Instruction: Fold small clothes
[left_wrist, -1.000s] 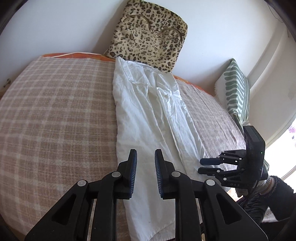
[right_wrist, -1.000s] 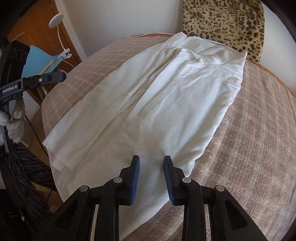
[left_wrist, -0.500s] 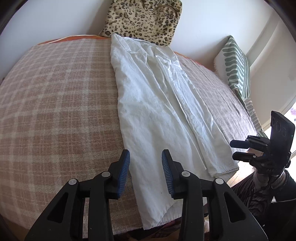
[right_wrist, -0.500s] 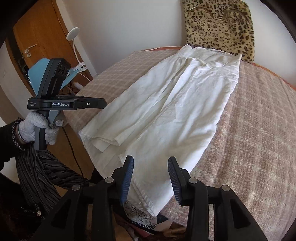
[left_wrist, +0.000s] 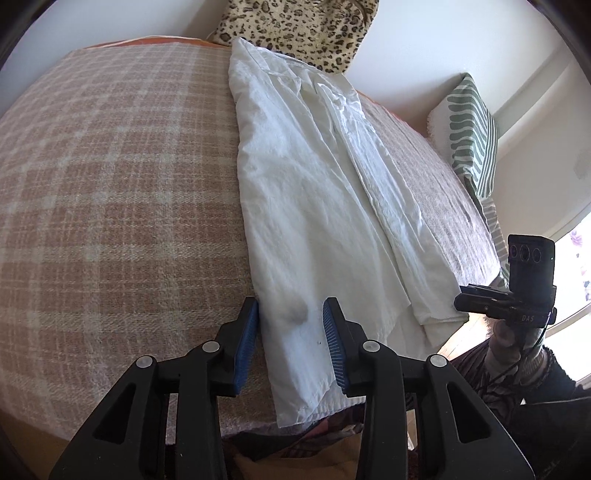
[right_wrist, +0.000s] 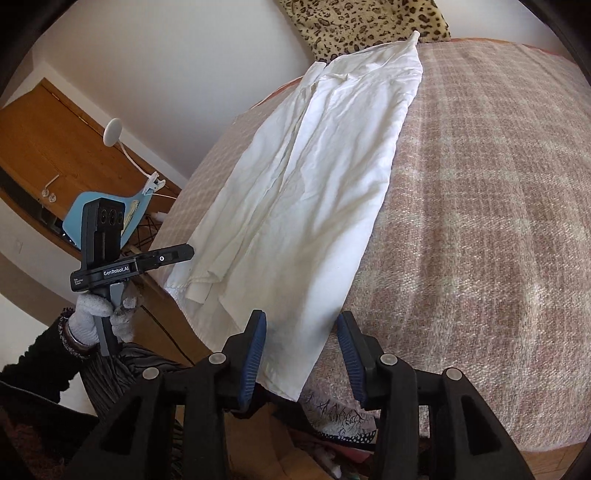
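You're holding both grippers wide open, gripping nothing. Your left gripper (left_wrist: 291, 345) is hovering over the white shirt's (left_wrist: 317, 206) near hem, and your right gripper (right_wrist: 301, 356) is straddling its other hem corner.

The leopard-print fabric cushion (left_wrist: 295, 33) against the wall was cut off by the top edge in both views, and the collar end of the long white cotton shirt (left_wrist: 314, 192) covered its lower part. The green-and-white patterned pillow (left_wrist: 471, 136) showed only one face, its far side hidden. In the right wrist view, the light blue chair (right_wrist: 129, 210) stood partly behind the black handheld left gripper (right_wrist: 188, 253), whose jaws appeared side-on, so their spacing could not be judged. Clutter below the bed's near edge was too dark to identify.
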